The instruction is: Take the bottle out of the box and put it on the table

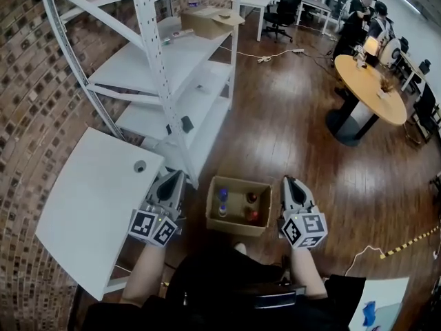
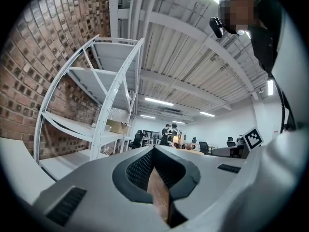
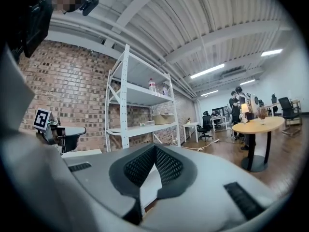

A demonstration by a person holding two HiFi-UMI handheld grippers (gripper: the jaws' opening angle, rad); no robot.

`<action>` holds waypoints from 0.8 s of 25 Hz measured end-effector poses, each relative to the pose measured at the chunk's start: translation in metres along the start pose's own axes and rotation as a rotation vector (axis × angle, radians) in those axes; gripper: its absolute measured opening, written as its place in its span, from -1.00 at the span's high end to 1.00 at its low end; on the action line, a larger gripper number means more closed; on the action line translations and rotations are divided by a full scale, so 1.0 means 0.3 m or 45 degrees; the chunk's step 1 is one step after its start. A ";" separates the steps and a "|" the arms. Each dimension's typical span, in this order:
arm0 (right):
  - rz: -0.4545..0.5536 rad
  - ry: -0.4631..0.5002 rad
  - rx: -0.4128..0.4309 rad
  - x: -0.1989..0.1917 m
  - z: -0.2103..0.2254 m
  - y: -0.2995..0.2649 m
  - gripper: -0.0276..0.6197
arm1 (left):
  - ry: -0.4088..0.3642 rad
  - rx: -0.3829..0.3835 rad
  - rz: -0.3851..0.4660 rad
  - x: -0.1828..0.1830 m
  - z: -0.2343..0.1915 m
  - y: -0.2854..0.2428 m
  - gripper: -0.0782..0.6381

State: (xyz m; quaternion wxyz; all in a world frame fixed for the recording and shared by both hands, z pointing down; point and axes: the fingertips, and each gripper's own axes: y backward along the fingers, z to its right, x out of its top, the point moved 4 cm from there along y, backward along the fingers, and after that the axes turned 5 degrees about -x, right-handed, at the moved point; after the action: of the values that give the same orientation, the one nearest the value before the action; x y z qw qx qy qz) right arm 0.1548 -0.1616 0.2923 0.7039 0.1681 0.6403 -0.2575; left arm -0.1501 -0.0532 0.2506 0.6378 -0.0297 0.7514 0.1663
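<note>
An open cardboard box (image 1: 238,227) stands on the wooden floor just in front of me in the head view. Inside it stand a clear bottle with a blue cap (image 1: 222,203), a dark-capped bottle (image 1: 251,198) and a red-topped one (image 1: 252,215). My left gripper (image 1: 180,174) hovers to the left of the box, between it and the white table (image 1: 83,205); its jaws are shut and empty. My right gripper (image 1: 285,179) hovers to the right of the box, also shut with nothing held. Both gripper views look out level over the room, past the touching fingertips (image 2: 154,149) (image 3: 155,147).
A white metal shelf rack (image 1: 165,61) stands beyond the table against the brick wall, with a cardboard box (image 1: 213,21) on one shelf. Far right is a round wooden table (image 1: 372,88) with people beside it. Yellow-black tape (image 1: 413,240) lies on the floor.
</note>
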 end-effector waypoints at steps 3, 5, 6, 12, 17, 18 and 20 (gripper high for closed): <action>0.020 -0.003 0.021 0.025 0.077 -0.048 0.90 | -0.012 0.012 0.004 -0.021 0.025 -0.088 0.77; 0.022 0.000 0.036 0.034 0.125 -0.076 0.90 | -0.013 0.017 0.008 -0.039 0.046 -0.144 0.77; 0.020 0.000 0.041 0.036 0.147 -0.089 0.90 | -0.013 0.017 0.007 -0.049 0.059 -0.170 0.77; 0.025 0.011 0.073 0.059 0.254 -0.130 0.90 | -0.030 -0.011 -0.015 -0.100 0.135 -0.313 0.77; 0.038 -0.007 0.044 0.065 0.328 -0.129 0.90 | -0.020 -0.046 -0.027 -0.132 0.161 -0.397 0.77; 0.044 -0.009 0.034 0.065 0.339 -0.125 0.90 | -0.023 -0.058 -0.031 -0.138 0.165 -0.414 0.77; 0.050 -0.011 0.009 0.065 0.359 -0.118 0.90 | -0.025 -0.081 -0.040 -0.148 0.171 -0.446 0.77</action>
State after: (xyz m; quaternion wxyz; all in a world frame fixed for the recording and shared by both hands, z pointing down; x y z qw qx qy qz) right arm 0.2230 -0.2540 0.2897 0.7109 0.1819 0.6330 -0.2467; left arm -0.0587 -0.1721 0.2585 0.6464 -0.0603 0.7389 0.1804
